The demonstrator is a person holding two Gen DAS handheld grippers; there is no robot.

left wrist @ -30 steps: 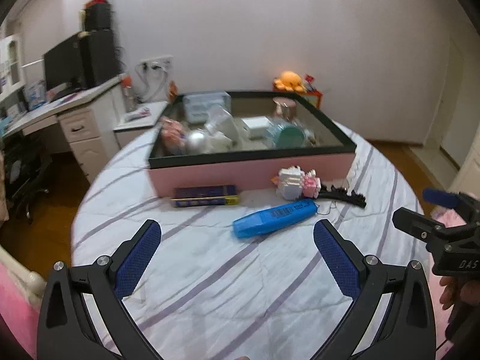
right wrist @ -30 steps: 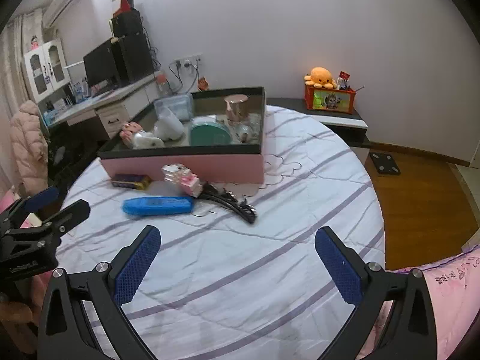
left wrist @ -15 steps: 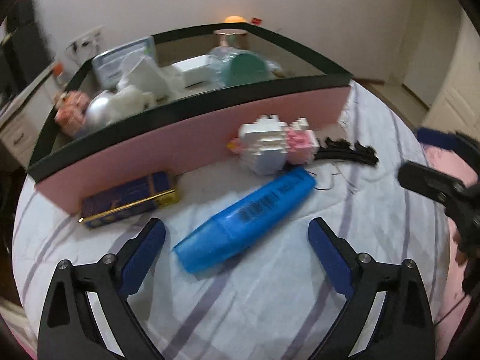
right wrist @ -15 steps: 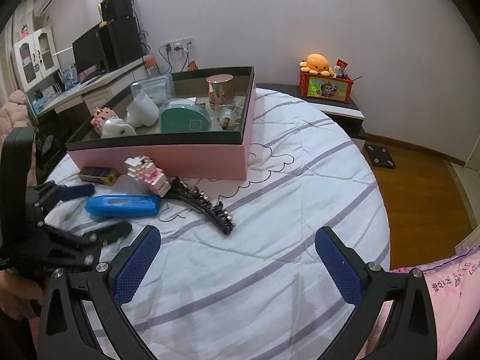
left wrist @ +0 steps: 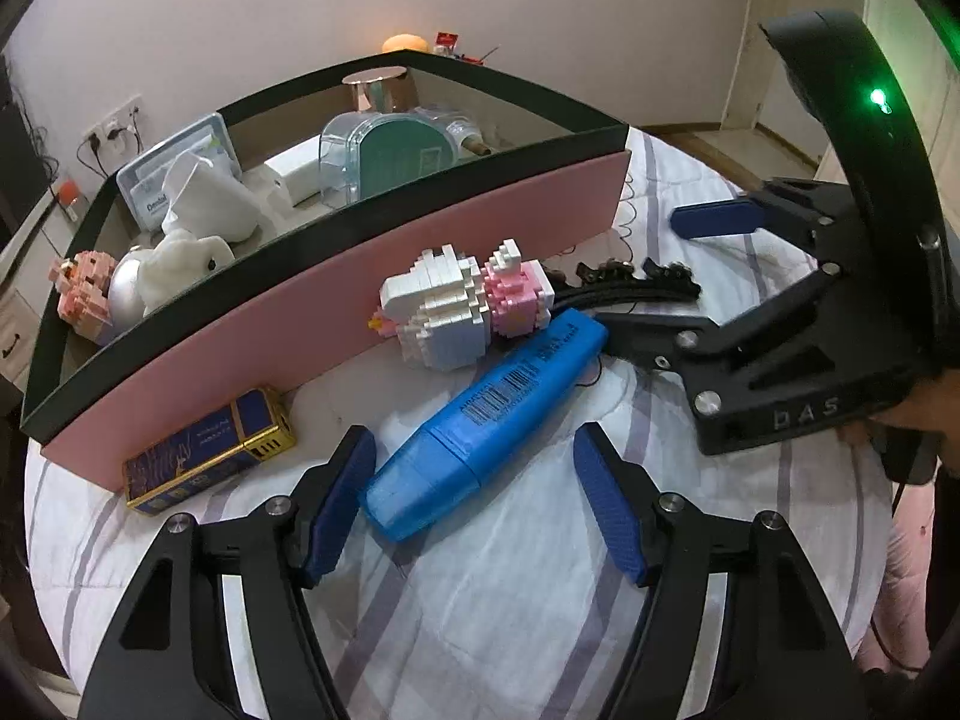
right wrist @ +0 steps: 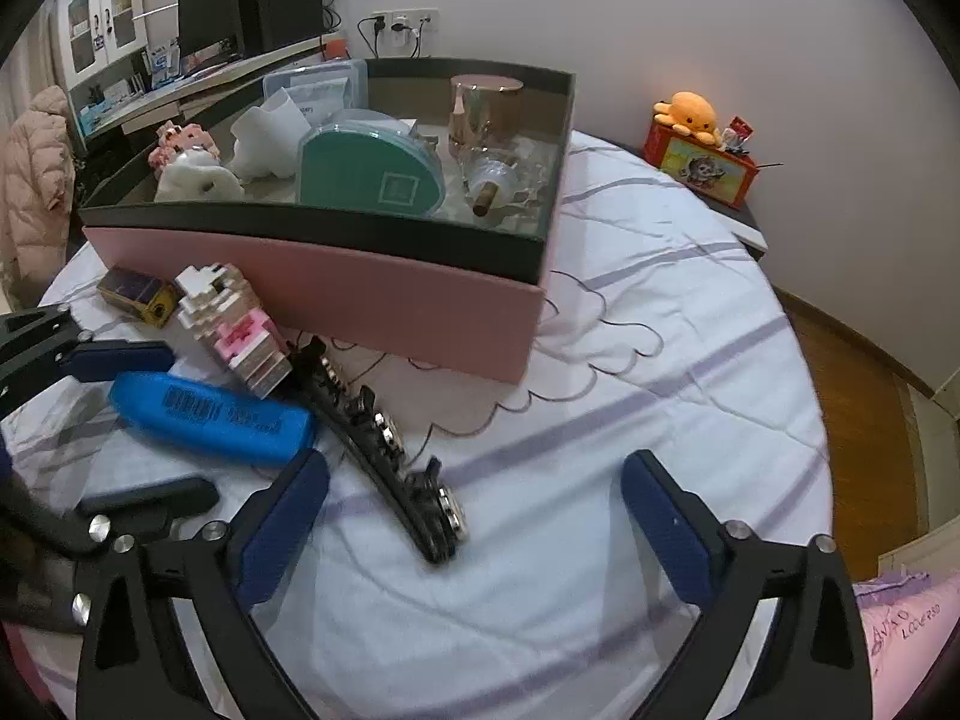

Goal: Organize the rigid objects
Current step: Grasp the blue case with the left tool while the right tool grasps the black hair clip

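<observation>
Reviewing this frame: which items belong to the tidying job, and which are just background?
Job:
blue marker, between the open left tongs
hair clip, ahead of the open right tongs
brick toy
small blue box
pink box

Background:
octopus plush
monitor

A blue highlighter [left wrist: 489,420] lies capped and diagonal at frame centre. A white-pink brick figure [left wrist: 465,306] touches it, just above. A black hair clip [right wrist: 390,450] lies centre-left.
</observation>
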